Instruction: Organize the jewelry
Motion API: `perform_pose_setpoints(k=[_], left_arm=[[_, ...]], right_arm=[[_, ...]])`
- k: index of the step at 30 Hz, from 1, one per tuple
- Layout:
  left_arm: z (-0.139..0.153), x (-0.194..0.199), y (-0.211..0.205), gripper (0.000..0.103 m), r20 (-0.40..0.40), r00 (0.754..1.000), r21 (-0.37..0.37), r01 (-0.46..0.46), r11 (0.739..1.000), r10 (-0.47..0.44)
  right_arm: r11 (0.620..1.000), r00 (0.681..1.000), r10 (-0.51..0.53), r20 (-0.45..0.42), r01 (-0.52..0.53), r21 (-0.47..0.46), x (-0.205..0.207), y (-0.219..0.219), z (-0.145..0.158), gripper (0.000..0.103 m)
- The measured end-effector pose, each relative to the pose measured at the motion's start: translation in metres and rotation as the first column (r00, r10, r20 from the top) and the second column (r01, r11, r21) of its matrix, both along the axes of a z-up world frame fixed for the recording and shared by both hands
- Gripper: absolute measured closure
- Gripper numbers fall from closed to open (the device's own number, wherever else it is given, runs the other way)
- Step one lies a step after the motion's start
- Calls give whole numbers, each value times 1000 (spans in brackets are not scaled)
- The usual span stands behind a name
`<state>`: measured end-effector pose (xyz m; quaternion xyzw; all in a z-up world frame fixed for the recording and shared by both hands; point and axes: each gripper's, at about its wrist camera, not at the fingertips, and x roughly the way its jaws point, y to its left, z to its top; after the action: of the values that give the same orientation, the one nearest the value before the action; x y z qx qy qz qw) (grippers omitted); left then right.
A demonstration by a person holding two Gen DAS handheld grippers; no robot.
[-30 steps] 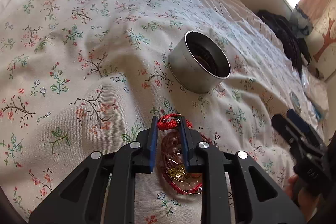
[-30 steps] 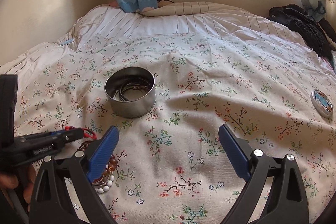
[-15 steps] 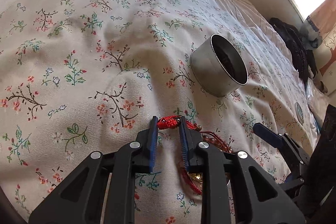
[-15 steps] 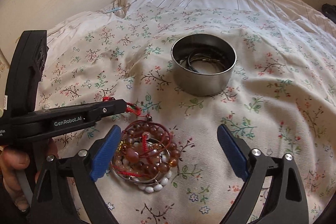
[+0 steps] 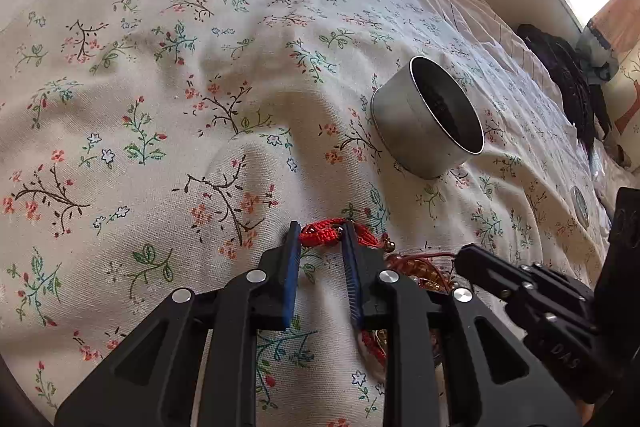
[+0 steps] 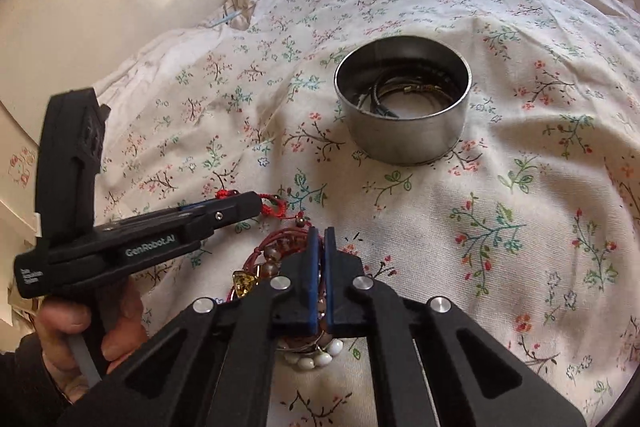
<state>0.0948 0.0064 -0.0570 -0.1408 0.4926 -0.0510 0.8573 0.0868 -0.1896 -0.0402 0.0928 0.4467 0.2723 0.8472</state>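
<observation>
Here, a round metal tin on floral cloth.

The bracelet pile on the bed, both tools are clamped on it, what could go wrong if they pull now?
1. The left tool pinches the red cord bracelet while the right tool has just closed on the beaded bracelets tangled with it; pulling apart may snag or snap a string.
2. Loose white beads may drag across the bedspread, missing the metal tin.
</observation>
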Motion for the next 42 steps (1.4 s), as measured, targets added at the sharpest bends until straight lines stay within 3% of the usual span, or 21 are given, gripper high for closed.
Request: perform_pose_setpoints(k=[7,10,11,12,13,14,16,18,21,22,23,25,32,37,42], left_arm=[[14,-8,-13,83,74,997,77,29,997,-34],[14,-10,-16,83,73,997,95,32,995,-39],[15,-10,-14,83,71,997,90,26,996,-32],[15,-9,-12,83,69,997,84,16,996,-22],[14,-9,-9,83,65,998,77,7,997,-12],[13,-8,-7,83,60,998,67,-1,998,-3],[10,-6,-3,83,48,999,50,-9,999,6],[9,-5,-4,83,45,999,54,-9,998,7],[7,-4,-5,83,39,999,61,-7,998,4],[6,-3,-4,83,34,999,58,-7,998,5],[6,-2,-3,83,30,1000,54,-8,999,6],[6,-1,-2,83,36,999,44,-2,999,0],[20,-12,-7,95,120,992,61,38,997,-45],[36,-23,-10,96,211,975,56,61,997,-71],[49,-34,-16,96,282,954,74,83,994,-101]], right_arm=[[987,995,-98,9,96,126,-21,-35,10,100],[989,994,-108,-20,110,96,-13,-31,3,100],[992,995,-97,-35,99,79,-8,-27,-1,93],[995,996,-84,-38,85,50,-6,-21,-4,79],[997,997,-72,-21,72,6,-5,-14,-6,44],[999,999,-39,-4,39,-36,-3,-4,-6,37],[996,1000,2,10,-1,-93,3,11,-10,38],[993,999,34,-9,-35,-117,15,21,-16,45],[988,996,76,-44,-81,-129,25,30,-29,66],[988,995,84,-45,-89,-127,25,31,-29,83],[987,996,87,-36,-91,-130,21,31,-28,94],[989,996,84,-15,-85,-118,13,26,-21,100],[996,998,-36,52,32,78,-29,-14,10,100],[971,989,-123,84,102,217,-49,-44,21,100],[954,975,-161,152,114,279,-58,-55,37,100]])
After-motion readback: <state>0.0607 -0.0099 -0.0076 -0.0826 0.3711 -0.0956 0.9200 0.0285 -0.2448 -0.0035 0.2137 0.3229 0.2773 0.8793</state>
